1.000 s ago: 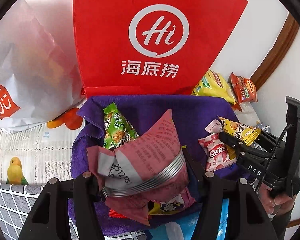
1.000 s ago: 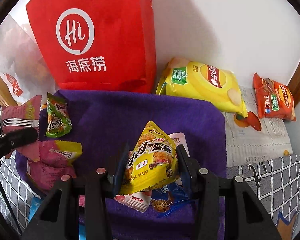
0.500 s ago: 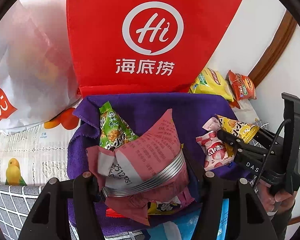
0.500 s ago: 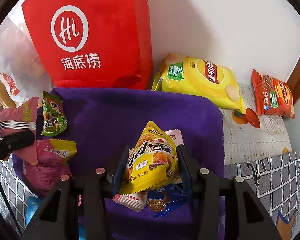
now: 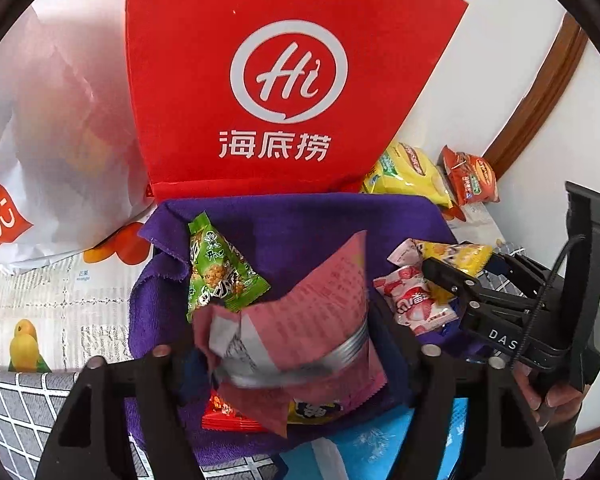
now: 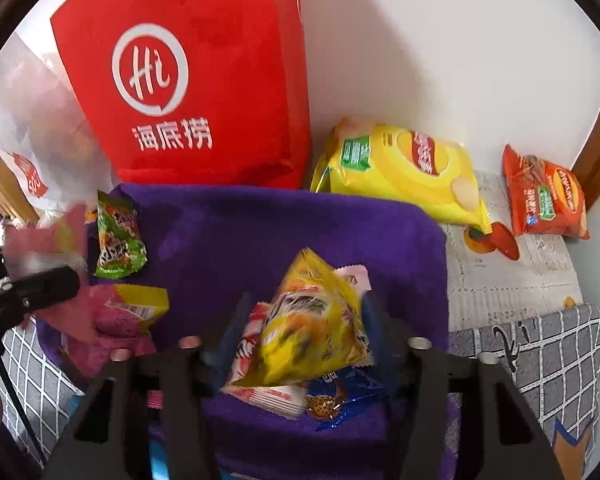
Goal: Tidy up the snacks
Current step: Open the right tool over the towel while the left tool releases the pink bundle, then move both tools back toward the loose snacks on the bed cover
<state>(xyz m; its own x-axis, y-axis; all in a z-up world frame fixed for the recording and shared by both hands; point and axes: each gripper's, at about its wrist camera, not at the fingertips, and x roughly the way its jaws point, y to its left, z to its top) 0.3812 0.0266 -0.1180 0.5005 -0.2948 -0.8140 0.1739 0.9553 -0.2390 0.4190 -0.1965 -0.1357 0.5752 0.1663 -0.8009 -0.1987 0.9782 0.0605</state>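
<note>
Left tool (image 5: pixel 284 344) angled down over purple towel (image 5: pixel 300 220), jaws opening, pink snack packet (image 5: pixel 300 328) between them. Packet blurred, gap visible at both fingers, so pads no longer pressing. Green snack packet (image 5: pixel 216 272) just ahead-left of left tool, lying on towel, touching pink packet's upper corner. Under pink packet: red wrapper (image 5: pixel 228 416) and yellow wrapper (image 5: pixel 316 410) partly visible. Blue packet (image 5: pixel 380 444) at towel's near edge, below the right finger.

Right tool (image 6: pixel 300 328) also angled down over towel, jaws opening, yellow snack packet (image 6: pixel 312 328) between them, blurred, tilted, not clearly pinched. Right finger near packet edge, left finger apart from it. White-and-red strawberry candy packet (image 6: pixel 260 392) beneath yellow packet, on towel. Blue wrapper (image 6: pixel 340 396) just beside it, near right finger. Second pink packet (image 6: pixel 112 320) on towel, left of right tool, close under left tool's finger.

Red bag (image 6: pixel 196 80) upright against wall, beyond both tools, touching towel's far edge. White plastic bag (image 5: pixel 52 120) left of it. Yellow chip bag (image 6: pixel 404 172) and orange snack bag (image 6: pixel 544 196) ahead-right of right tool, off towel, on fruit-print cover (image 6: pixel 512 276) of table. Grey grid cloth (image 6: pixel 540 352) nearer, right of right tool.

Hand (image 5: pixel 548 396) gripping right tool's handle at left view's right edge.
</note>
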